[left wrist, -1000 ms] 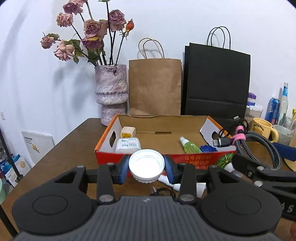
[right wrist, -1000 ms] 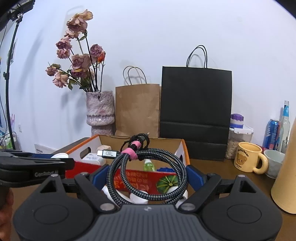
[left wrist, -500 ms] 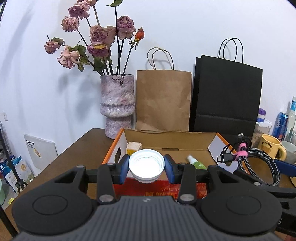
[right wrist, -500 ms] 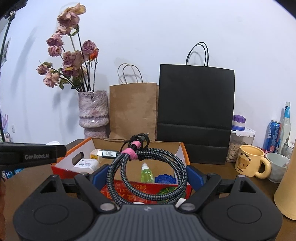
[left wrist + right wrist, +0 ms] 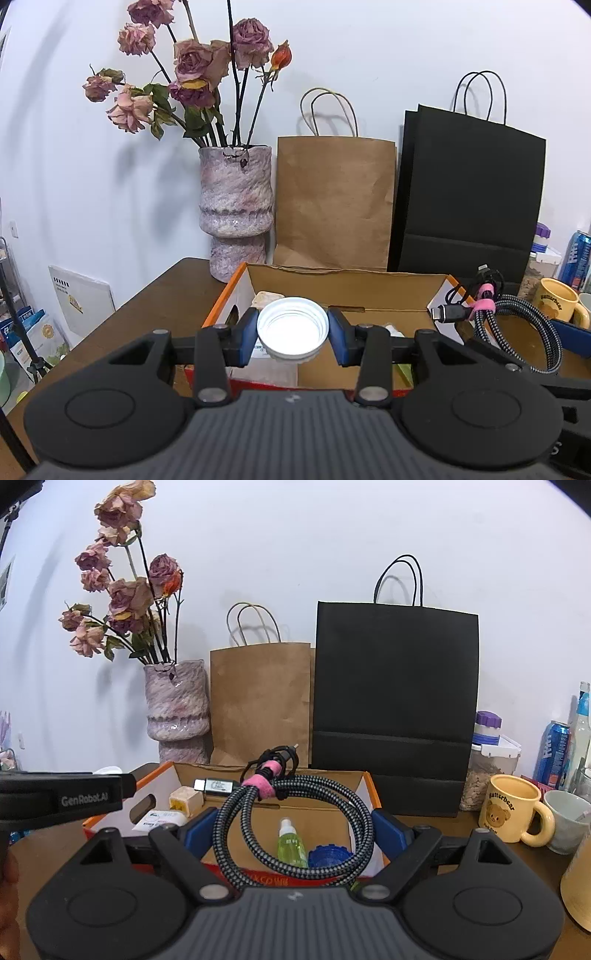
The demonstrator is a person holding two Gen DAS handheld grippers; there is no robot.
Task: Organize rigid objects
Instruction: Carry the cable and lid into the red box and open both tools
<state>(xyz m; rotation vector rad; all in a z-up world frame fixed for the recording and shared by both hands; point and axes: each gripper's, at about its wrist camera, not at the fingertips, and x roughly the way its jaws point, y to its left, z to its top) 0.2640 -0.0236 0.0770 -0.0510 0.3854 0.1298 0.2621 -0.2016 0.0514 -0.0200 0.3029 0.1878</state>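
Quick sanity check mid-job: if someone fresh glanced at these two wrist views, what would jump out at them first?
Each gripper carries something: the left gripper is shut on a white cap, and the right gripper holds a coiled braided cable bound with a pink strap. Both hang over the near edge of the open cardboard box. Behind it, dried roses in a mottled vase stand at the left.

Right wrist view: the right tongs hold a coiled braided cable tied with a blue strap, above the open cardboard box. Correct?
Not quite. In the right wrist view the strap binding the coiled braided cable is pink, not blue. The rest stands: the right tongs hold it above the open cardboard box.
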